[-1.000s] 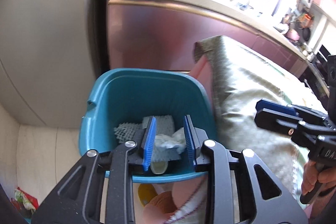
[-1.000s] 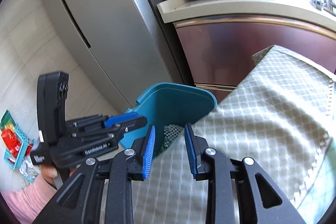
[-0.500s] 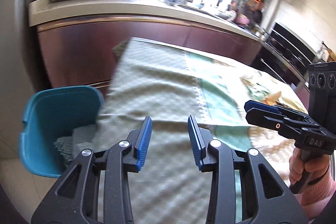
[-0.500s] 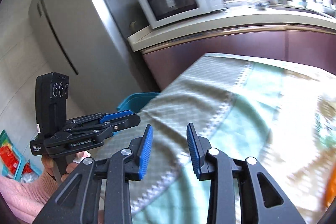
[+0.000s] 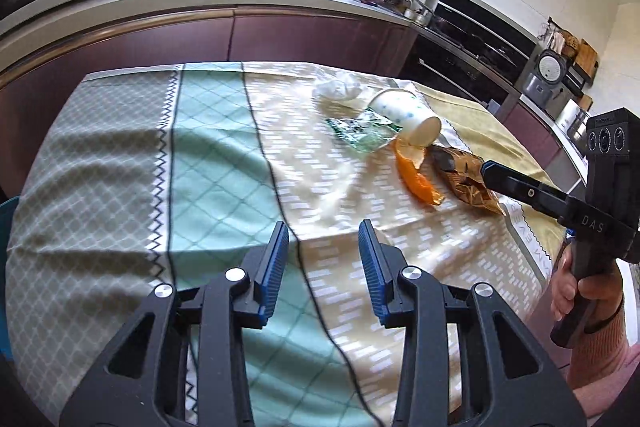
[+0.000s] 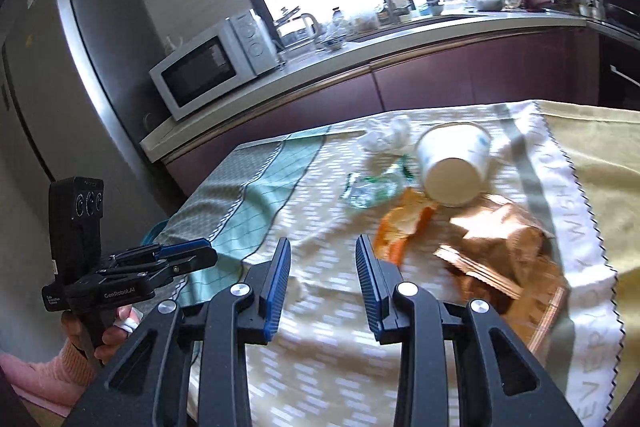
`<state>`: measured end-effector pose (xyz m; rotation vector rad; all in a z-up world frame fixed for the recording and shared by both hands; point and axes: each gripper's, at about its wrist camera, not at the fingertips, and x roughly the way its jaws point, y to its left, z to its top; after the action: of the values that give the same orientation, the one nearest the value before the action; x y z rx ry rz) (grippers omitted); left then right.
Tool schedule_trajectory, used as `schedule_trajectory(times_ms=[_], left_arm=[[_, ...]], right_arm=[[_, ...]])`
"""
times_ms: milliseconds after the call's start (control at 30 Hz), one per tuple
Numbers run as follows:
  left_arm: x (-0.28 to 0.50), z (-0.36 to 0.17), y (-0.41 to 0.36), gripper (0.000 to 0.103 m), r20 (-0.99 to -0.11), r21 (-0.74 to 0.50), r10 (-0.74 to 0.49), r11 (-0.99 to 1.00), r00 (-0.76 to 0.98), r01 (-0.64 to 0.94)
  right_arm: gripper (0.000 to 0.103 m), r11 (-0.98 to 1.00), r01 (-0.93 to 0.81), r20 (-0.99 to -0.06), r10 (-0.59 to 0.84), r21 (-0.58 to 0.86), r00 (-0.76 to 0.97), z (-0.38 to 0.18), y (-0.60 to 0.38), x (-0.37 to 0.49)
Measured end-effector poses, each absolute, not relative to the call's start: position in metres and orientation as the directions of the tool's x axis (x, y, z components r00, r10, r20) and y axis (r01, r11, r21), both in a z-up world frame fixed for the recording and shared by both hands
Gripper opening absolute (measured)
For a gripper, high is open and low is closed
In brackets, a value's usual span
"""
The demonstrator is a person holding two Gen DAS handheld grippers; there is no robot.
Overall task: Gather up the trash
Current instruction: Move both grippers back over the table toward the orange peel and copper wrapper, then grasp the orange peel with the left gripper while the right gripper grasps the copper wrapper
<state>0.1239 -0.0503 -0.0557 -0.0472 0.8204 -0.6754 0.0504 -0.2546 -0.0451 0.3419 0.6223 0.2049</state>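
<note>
Right wrist view showed both grippers, right (image 6: 322,283) and left (image 6: 192,253), released and empty, jaws having just widened. Trash, paper cup (image 6: 454,163) and orange peel (image 6: 400,223), lay clustered on the tablecloth (image 6: 340,367); 1 hasty grab could snag cloth.

**Item count on the tablecloth**

Five pieces of trash lie on the tablecloth (image 5: 208,163), all counted relative to the paper cup (image 5: 404,115):
- 1 paper cup, tipped on its side.
- 1 crumpled white tissue (image 5: 338,87), just behind the cup.
- 1 clear-green wrapper (image 5: 362,133), touching the cup's left side.
- 1 orange peel (image 5: 416,177), just in front of the cup's mouth.
- 1 brown snack bag (image 5: 466,177), right of the peel.

Also: 2 grippers over the cloth, 1 microwave (image 6: 212,65) on the counter behind.
</note>
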Motion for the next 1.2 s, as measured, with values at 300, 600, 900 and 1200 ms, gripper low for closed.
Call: schedule_trajectory(times_ms=[300,600,900,1200], left_arm=[[0.127,-0.064,-0.104,0.036,-0.685,-0.291,-0.593,0.755,0.423,0.587],[0.134,-0.066,-0.13,0.036,-0.699,-0.299,-0.6,0.74,0.39,0.602],[0.152,-0.07,-0.164,0.036,-0.728,-0.306,-0.591,0.734,0.347,0.606],[0.176,-0.082,-0.195,0.035,-0.765,-0.319,-0.568,0.745,0.305,0.586]], right_arm=[[0.032,0.91,0.044,-0.528,0.199,0.412,0.825,-0.059,-0.31,0.03],[0.038,0.872,0.088,-0.535,0.212,0.481,0.818,-0.078,-0.331,0.033],[0.043,0.838,0.106,-0.518,0.226,0.535,0.825,-0.085,-0.344,0.051],[0.043,0.813,0.111,-0.52,0.253,0.571,0.816,-0.094,-0.348,0.062]])
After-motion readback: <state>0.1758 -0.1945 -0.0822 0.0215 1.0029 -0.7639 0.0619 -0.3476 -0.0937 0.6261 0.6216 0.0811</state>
